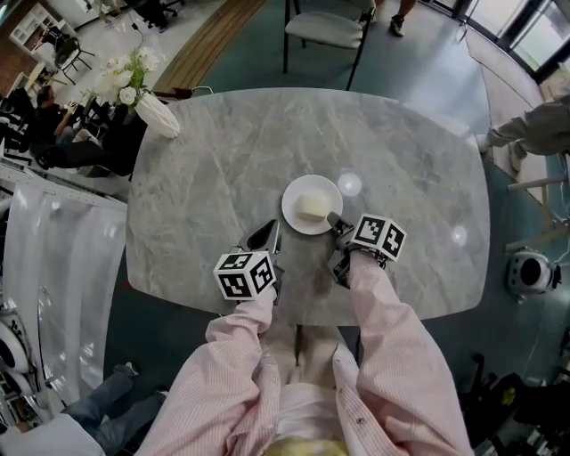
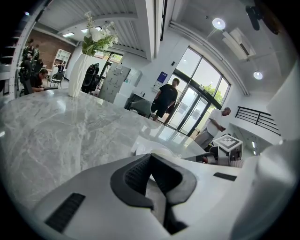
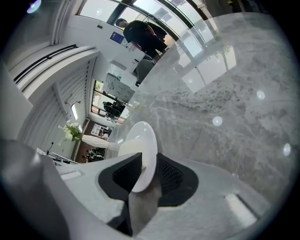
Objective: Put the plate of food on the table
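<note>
A white plate (image 1: 294, 191) carrying a pale block of food (image 1: 312, 207) rests flat on the grey marble table (image 1: 223, 160), a little in from the near edge. My right gripper (image 1: 334, 223) is at the plate's near-right rim. In the right gripper view the plate (image 3: 143, 140) runs between the two dark pads with a slight gap, so my right gripper (image 3: 144, 168) stands open around the rim. My left gripper (image 1: 270, 233) sits just left of the plate, low over the table, open and empty. The left gripper view has the left gripper (image 2: 151, 161) pointing at the plate (image 2: 140, 146).
A white vase of flowers (image 1: 156, 111) stands at the table's far left corner. A chair (image 1: 325, 27) is behind the far edge. People stand around the room, one near glass doors (image 2: 164, 101). The table's near edge runs just under both grippers.
</note>
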Demonstrator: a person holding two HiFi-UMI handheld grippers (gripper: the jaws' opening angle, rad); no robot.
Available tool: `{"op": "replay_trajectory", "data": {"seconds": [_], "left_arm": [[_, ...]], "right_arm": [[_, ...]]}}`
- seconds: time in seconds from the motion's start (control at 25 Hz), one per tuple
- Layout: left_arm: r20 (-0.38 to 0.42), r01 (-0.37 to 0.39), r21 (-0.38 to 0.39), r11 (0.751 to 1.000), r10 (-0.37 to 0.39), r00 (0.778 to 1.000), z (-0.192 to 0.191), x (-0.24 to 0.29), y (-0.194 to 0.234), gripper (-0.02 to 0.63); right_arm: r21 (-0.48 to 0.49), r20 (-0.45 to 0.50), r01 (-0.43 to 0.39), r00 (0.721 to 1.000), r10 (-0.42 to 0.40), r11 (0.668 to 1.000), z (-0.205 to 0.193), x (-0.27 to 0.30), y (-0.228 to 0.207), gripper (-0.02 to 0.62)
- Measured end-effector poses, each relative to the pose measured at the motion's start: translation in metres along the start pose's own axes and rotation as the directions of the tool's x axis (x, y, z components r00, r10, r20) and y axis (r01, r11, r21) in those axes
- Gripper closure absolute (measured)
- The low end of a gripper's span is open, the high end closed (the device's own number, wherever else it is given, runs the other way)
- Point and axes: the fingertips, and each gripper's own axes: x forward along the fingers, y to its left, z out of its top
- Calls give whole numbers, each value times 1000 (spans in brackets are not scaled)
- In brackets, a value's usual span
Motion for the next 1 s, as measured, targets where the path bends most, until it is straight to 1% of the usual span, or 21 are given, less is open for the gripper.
{"op": "replay_trajectory", "data": {"seconds": [0.2,0.44,0.64,0.72,0.88,1.0], "left_arm": [[-4,4,1,1000,-4,1000,-1,3,-3,607],[-8,9,5,1000,-9,1000,0,6,-4,607],[-7,19,15,1000,-19,1000,3,6,-8,607],[-4,21,15,1000,-21,1000,4,6,-9,607],[-1,25,17,1000,-25,1000,5,5,-10,607],[6,36,25,999,-36,999,8,1,-12,607]], "right_arm": [[-74,12,46,999,-46,996,-1,-1,-1,491],[-127,51,101,994,-95,987,0,-1,-1,466],[-158,86,140,988,-127,977,0,-3,-2,460],[-176,98,150,986,-134,973,1,-5,-2,439],[-178,107,121,989,-103,976,3,-12,1,437],[-187,111,75,992,-54,979,3,-18,9,437]]}}
